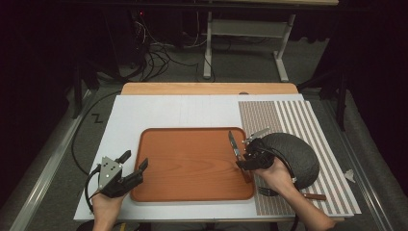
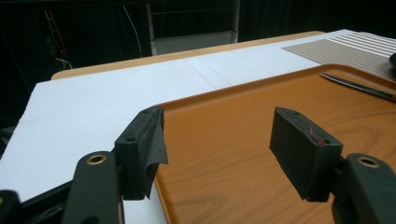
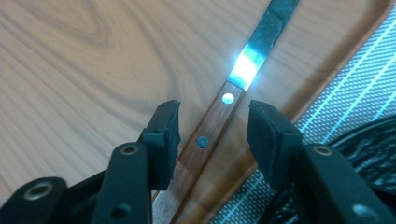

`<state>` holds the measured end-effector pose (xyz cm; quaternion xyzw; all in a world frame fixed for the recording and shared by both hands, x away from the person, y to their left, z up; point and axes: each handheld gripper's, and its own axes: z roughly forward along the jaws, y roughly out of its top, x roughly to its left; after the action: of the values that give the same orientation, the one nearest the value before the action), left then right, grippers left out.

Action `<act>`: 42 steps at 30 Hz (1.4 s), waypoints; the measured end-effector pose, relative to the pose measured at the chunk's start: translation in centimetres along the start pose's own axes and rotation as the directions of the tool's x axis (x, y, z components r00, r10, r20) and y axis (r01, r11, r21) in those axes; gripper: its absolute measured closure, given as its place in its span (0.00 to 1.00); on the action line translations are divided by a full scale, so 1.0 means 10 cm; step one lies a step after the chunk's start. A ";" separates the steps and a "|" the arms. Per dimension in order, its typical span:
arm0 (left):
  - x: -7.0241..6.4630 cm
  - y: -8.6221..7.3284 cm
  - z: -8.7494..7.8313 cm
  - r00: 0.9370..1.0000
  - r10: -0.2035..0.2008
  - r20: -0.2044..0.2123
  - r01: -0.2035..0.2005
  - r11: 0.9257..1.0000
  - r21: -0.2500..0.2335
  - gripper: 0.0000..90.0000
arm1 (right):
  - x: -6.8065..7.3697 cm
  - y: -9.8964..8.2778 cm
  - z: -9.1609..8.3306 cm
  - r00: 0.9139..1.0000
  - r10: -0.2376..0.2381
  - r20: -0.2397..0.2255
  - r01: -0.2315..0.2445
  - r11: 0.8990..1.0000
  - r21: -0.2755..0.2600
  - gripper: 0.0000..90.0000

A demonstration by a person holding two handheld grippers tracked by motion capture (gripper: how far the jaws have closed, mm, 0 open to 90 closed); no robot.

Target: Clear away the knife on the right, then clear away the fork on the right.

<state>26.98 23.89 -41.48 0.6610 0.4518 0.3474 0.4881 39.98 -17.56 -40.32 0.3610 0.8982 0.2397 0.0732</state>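
right tool (image 3: 212, 123) jaws apart astride knife (image 3: 205, 140) on tray (image 1: 192, 163) | lift straight up, don't nudge handle | left tool (image 2: 219, 140) wide, empty

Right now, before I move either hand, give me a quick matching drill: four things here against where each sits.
1 knife
2 fork
3 bowl
4 left gripper

a upside down on the striped mat
b open at the tray's left edge
c on the mat, near the tray's front right corner
d on the tray, between the right gripper's open jaws

Pairs: 1-d, 2-c, 3-a, 4-b
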 end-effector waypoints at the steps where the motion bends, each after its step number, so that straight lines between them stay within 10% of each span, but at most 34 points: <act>1: 0.00 0.00 0.00 1.000 0.000 0.000 0.000 1.000 0.000 0.39 | 0.00 0.00 -0.01 1.000 0.003 -0.002 -0.003 1.000 -0.008 0.61; 32: -0.02 0.01 0.00 1.000 0.004 0.005 -0.004 1.000 -0.002 0.39 | -0.11 -0.36 -0.37 0.999 0.038 0.034 -0.030 0.977 -0.209 0.49; 42: -0.02 0.01 0.00 1.000 0.003 0.002 -0.003 1.000 -0.004 0.39 | -0.12 -0.55 -0.51 0.998 -0.012 0.067 0.029 0.965 -0.261 0.42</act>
<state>26.91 23.72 -41.41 0.6610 0.4496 0.3483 0.4895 35.92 -23.74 -38.58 0.3466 0.8596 0.3436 0.1515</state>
